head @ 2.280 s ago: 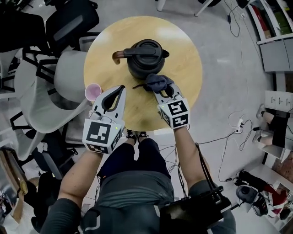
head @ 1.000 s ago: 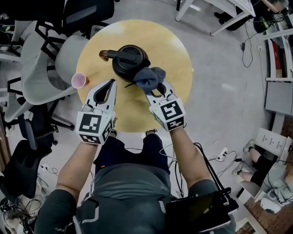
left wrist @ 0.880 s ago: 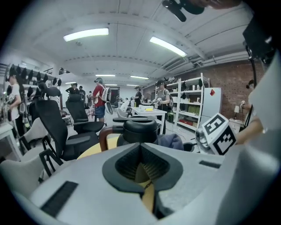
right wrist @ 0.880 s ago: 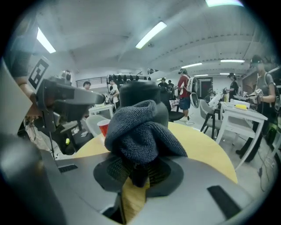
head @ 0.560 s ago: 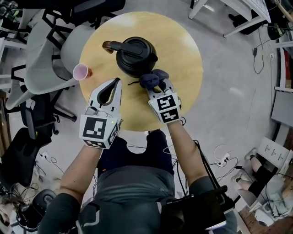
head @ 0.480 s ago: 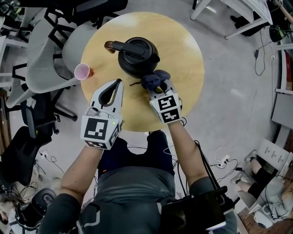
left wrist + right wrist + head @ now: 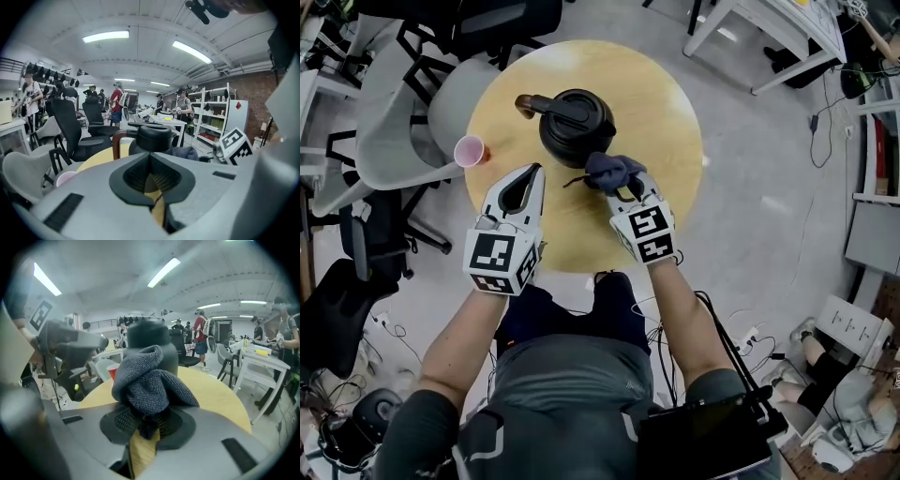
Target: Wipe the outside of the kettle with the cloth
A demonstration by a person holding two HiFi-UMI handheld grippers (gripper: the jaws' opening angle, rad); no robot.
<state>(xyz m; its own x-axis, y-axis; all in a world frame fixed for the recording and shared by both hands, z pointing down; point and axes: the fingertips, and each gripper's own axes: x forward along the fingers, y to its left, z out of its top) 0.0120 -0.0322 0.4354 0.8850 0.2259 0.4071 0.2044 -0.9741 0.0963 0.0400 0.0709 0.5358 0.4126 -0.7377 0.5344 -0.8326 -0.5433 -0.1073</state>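
A black kettle [image 7: 575, 127] with a brown-tipped handle stands at the back of the round wooden table [image 7: 666, 112]. A dark blue-grey cloth [image 7: 612, 171] is bunched against the kettle's near right side, and my right gripper [image 7: 625, 185] is shut on it. In the right gripper view the cloth [image 7: 147, 383] bulges out of the gripper [image 7: 146, 422] and hides most of the kettle [image 7: 149, 336] behind it. My left gripper [image 7: 534, 174] hovers over the table just left of the cloth, near the kettle, shut with nothing in it. The left gripper view looks past the left gripper [image 7: 150, 158] at the kettle [image 7: 151, 138].
A pink cup [image 7: 470, 150] stands at the table's left edge. Grey and black office chairs [image 7: 398, 112] crowd the left side. A white desk [image 7: 759, 42] stands at the back right. Cables lie on the floor by my legs.
My right gripper has slid the cloth a little down and toward me along the kettle's near right side. The left gripper has kept its place beside the kettle.
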